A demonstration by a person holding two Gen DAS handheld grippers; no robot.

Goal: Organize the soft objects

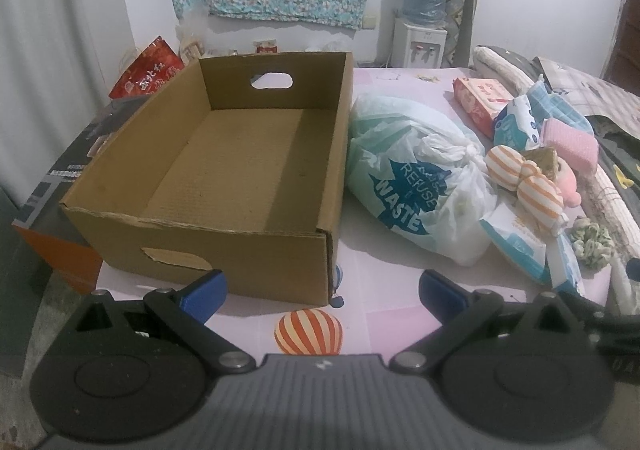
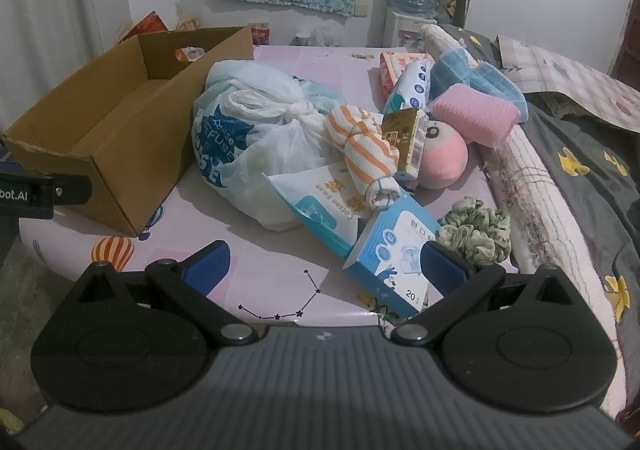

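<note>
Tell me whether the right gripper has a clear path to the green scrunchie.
Probably yes. The right gripper is open, and the green scrunchie lies uncovered just ahead by its right finger. Only the blue box crowds it on the left.

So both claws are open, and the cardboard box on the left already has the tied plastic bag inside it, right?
Not quite. The cardboard box is empty; the tied plastic bag lies on the table just right of it, as the left wrist view shows. Both the left claw and the right claw are open.
</note>
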